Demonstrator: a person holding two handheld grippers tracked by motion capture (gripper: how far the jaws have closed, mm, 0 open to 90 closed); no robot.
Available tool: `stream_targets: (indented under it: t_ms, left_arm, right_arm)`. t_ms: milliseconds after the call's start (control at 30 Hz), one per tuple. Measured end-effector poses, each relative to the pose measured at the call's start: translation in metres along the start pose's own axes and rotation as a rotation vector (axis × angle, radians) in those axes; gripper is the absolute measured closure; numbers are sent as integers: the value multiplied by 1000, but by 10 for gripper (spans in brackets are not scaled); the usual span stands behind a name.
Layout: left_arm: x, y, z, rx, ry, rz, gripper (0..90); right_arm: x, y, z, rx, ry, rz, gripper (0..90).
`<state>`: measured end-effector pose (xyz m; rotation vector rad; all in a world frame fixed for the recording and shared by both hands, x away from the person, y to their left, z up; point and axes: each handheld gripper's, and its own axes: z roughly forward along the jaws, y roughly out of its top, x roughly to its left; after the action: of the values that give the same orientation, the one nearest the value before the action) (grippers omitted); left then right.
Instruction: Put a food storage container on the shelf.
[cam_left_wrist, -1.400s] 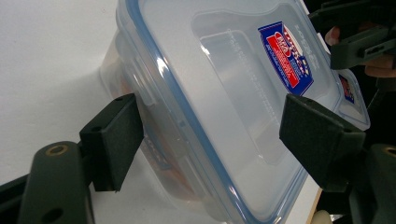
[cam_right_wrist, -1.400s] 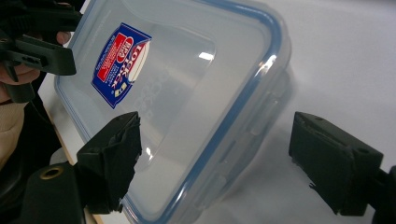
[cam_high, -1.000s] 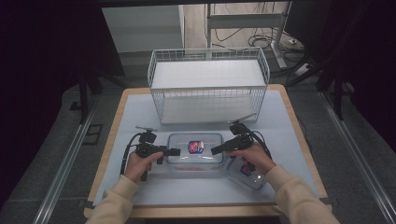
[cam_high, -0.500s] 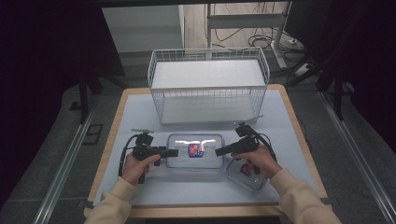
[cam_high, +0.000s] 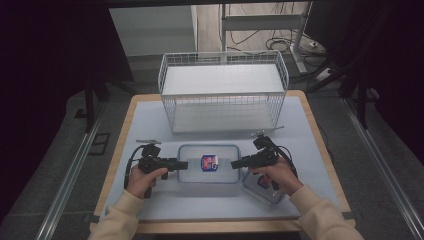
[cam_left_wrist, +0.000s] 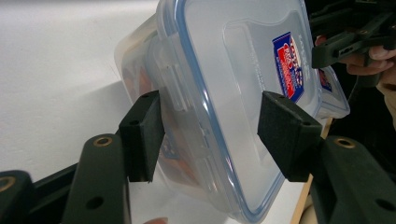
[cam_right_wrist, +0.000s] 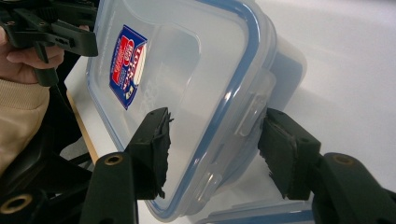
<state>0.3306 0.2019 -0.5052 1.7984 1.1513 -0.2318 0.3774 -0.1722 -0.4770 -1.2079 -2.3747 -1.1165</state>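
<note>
A clear plastic container (cam_high: 209, 164) with a blue-rimmed lid and a blue-and-red sticker lies flat on the table's near middle. My left gripper (cam_high: 184, 164) is at its left end and my right gripper (cam_high: 234, 163) at its right end. In the left gripper view, the open left gripper (cam_left_wrist: 210, 135) straddles the container (cam_left_wrist: 233, 70) at a side clasp, one jaw under the rim and one over the lid. The right gripper view has the open right gripper (cam_right_wrist: 215, 149) spanning the opposite clasp of the container (cam_right_wrist: 187, 60) the same way.
A second lidded container (cam_high: 261, 187) sits under the right hand near the table's front right. A white wire basket (cam_high: 220, 57) stands at the back of the pale blue table (cam_high: 150, 125). Dark floor and cables surround the table.
Both hands have drifted slightly toward the table's front and the right gripper has lowered to lid level. The container has stayed in place.
</note>
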Motion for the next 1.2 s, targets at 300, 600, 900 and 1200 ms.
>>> stream_targets:
  t_ms: [300,600,900,1200]
  left_arm:
    - [2,-2,-3,-5,-21,7,453]
    - [3,-3,-6,-7,-33,14,471]
    - [4,-5,-6,-20,-39,-10,489]
    - [-3,-5,-9,-36,-16,-8,506]
  right_arm:
    - [-2,-3,-2,-25,23,30,475]
    - [-1,-5,-2,-40,24,25,480]
    - [-2,-5,-2,-47,27,48,487]
    - [5,-6,-5,-56,6,69,508]
